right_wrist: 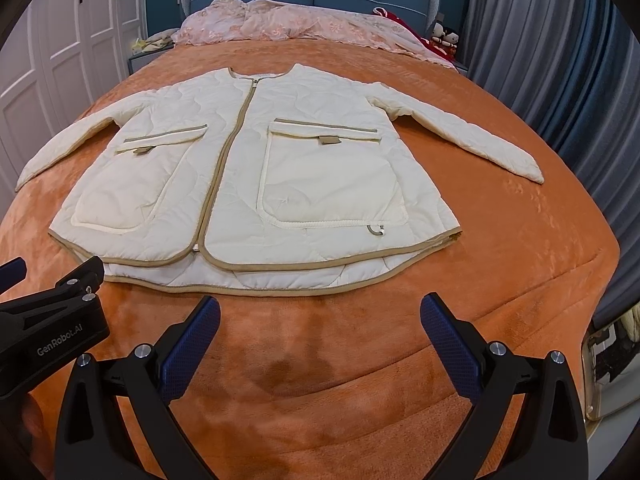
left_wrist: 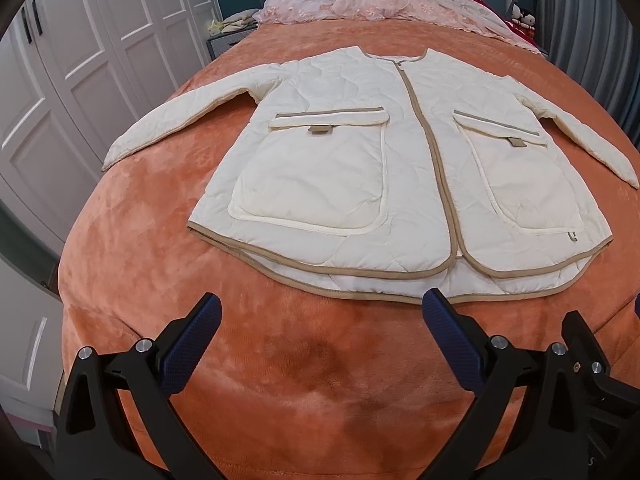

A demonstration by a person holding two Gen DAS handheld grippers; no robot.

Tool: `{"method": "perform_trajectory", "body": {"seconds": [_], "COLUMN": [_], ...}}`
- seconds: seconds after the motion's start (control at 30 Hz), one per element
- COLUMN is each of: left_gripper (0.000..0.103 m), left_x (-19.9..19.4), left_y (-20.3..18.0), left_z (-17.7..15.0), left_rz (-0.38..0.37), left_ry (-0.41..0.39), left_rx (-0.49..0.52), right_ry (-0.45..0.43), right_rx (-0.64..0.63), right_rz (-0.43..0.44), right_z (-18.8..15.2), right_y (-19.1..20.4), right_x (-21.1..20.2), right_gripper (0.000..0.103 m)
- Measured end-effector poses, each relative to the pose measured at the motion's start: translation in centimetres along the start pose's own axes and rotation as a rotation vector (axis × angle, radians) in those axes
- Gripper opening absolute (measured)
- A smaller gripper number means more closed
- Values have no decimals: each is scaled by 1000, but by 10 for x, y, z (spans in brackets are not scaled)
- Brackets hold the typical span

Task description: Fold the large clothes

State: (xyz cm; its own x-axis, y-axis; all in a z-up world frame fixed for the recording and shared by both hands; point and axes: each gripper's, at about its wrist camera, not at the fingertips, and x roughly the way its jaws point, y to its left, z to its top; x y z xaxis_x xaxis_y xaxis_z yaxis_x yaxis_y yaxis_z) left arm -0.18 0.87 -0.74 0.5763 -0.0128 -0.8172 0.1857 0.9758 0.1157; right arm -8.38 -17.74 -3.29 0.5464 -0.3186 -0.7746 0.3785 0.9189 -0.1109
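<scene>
left gripper (left_wrist: 320, 312): jaws spread wide, empty, bottom centre of its view
right gripper (right_wrist: 320, 314): jaws spread wide, empty, bottom centre of its view

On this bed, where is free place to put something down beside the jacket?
Bare orange blanket lies between the jacket hem and both open grippers, left gripper and right gripper. Smaller patches lie beyond each sleeve tip. Crowded: the head end, under the crumpled pink bedding.

Jacket (left_wrist: 360, 160) flat on bedspread (left_wrist: 300, 380)
</scene>
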Motion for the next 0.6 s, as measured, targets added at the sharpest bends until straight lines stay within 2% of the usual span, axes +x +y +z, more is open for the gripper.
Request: {"method": "perform_trajectory", "body": {"seconds": [0.6], "left_gripper": [98], "left_x": [2], "left_y": [2], "left_z": [-3], "left_rz": [2], "left_ry": [3], "left_rx": [-1], "right_ry": [11], "right_rx": [-7], "right_rz": [1], "right_z": [-2], "right_y": [3], "right_x": [5], "right_gripper": [98]}}
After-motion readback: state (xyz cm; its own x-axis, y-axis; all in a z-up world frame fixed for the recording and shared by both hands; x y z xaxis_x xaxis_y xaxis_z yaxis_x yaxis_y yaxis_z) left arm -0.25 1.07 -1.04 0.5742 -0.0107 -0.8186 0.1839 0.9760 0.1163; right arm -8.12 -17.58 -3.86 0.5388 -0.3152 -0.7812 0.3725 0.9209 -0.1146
